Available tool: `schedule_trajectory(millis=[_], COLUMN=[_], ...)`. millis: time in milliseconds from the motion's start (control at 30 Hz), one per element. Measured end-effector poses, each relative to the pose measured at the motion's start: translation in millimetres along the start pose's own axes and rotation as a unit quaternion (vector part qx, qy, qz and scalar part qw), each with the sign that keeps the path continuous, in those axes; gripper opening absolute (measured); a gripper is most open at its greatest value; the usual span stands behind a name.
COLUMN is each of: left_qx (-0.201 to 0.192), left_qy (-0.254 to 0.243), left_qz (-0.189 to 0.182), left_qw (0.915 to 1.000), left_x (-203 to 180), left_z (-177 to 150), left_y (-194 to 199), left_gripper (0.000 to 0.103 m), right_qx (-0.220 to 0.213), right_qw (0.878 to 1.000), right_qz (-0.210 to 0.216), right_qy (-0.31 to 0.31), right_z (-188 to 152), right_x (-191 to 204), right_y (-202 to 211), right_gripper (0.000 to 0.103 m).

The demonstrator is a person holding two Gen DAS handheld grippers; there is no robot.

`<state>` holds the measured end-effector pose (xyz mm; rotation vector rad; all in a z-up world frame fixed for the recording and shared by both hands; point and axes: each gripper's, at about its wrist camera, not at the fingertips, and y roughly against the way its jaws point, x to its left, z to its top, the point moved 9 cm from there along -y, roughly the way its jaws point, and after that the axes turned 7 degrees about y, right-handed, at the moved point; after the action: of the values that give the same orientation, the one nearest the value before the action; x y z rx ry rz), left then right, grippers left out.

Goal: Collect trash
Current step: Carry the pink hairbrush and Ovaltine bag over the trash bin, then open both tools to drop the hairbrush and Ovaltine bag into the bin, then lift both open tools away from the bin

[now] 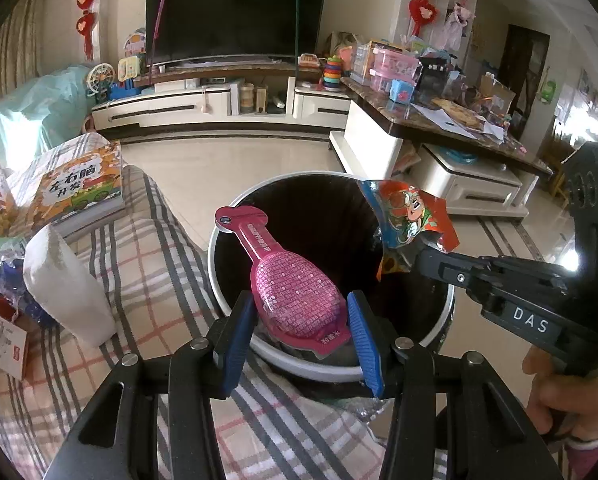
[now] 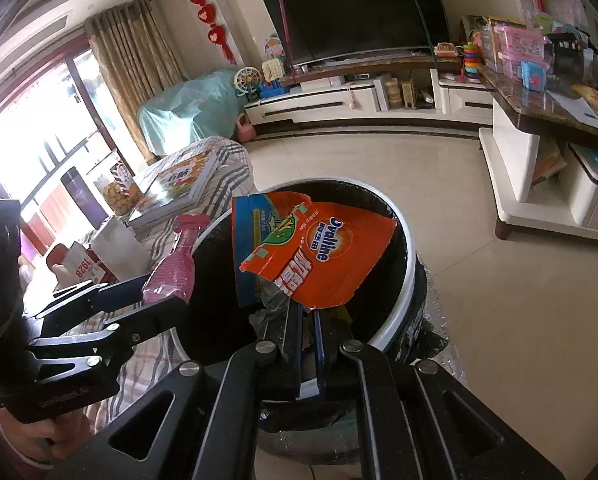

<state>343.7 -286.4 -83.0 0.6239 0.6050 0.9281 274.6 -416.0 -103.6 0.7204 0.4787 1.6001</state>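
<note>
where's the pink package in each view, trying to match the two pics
Left wrist: the pink package is low centre, between the left gripper's blue jaws, over the bin.
Right wrist: the same package is at left, beside the bin.
Shared landmark: the black-lined trash bin.

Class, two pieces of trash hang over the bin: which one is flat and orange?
The Ovaltine wrapper in the right gripper; the other is a pink moulded pack.
</note>
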Motion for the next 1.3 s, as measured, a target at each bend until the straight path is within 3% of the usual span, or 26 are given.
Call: schedule_trajectory(millis=[500,567,700,900,1133,1300], left_qx=[0.007,0.010,0.008,0.002,-0.010,-0.016], left_qy=[0.002,0.006,0.012,0.024,0.047,0.081], left_qz=[0.000,-0.001,-0.004,-0.005,0.003,0.017], left_qw=[1.0000,0.9999,0.9999,0.9997,0.9989,0.9964], left_x=[-2,-2,-2,4,22,44], left_z=[4,6,8,3,-18,-40], left_y=[-9,-11,-9,-2,22,44], left_gripper=[0.046,0.047,0.050,0.052,0.060,0.064], right_qx=[0.005,0.005,0.004,-0.009,-0.030,-0.042], right_qw=[1.000,1.000,1.000,1.000,0.999,0.998], right_qz=[-0.002,-0.002,-0.005,-0.007,-0.004,0.004], right_qy=[-0.001,-0.003,-0.012,-0.017,-0.031,-0.037], right_z=[1,1,3,4,5,3], right_x=[-5,-5,-9,-6,4,15], right_y=[-5,-5,-5,4,16,23], right_gripper=[0.005,0.010,0.010,0.024,0.078,0.081])
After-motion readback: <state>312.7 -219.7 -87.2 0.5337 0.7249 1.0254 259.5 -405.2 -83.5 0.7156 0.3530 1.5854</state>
